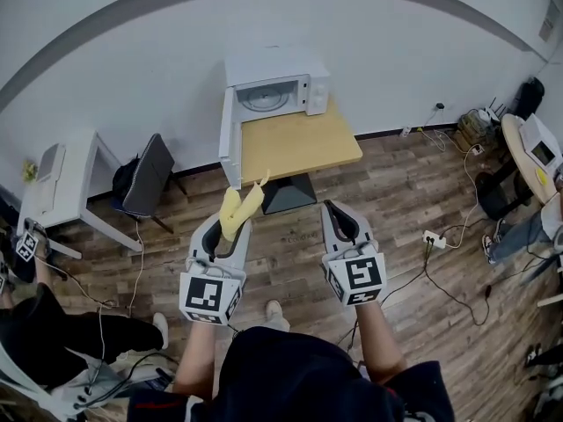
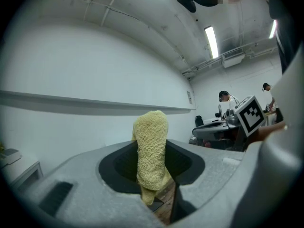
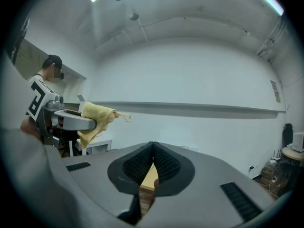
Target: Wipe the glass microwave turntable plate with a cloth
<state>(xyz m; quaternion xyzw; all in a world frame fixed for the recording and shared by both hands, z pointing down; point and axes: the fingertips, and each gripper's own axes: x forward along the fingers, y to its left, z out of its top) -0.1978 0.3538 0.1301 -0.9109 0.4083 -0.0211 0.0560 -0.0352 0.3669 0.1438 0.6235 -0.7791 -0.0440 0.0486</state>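
Observation:
A white microwave [image 1: 274, 88] stands with its door swung open at the far end of a wooden table [image 1: 295, 145]. The glass turntable plate [image 1: 264, 99] lies inside it. My left gripper [image 1: 230, 225] is held level short of the table, shut on a yellow cloth [image 1: 239, 211] that sticks up from its jaws. In the left gripper view the cloth [image 2: 151, 151] is pinched between the jaws. My right gripper [image 1: 334, 211] floats beside it, shut with nothing in it [image 3: 152, 151]. The right gripper view shows the cloth [image 3: 97, 118] hanging from the left gripper [image 3: 71, 121].
A dark chair [image 1: 145, 176] and a white side table [image 1: 62, 183] stand left of the wooden table. Cables and a power strip [image 1: 433, 238] lie on the wood floor at the right. Another person [image 1: 40, 323] is at the lower left, and a round table [image 1: 528, 152] is at the far right.

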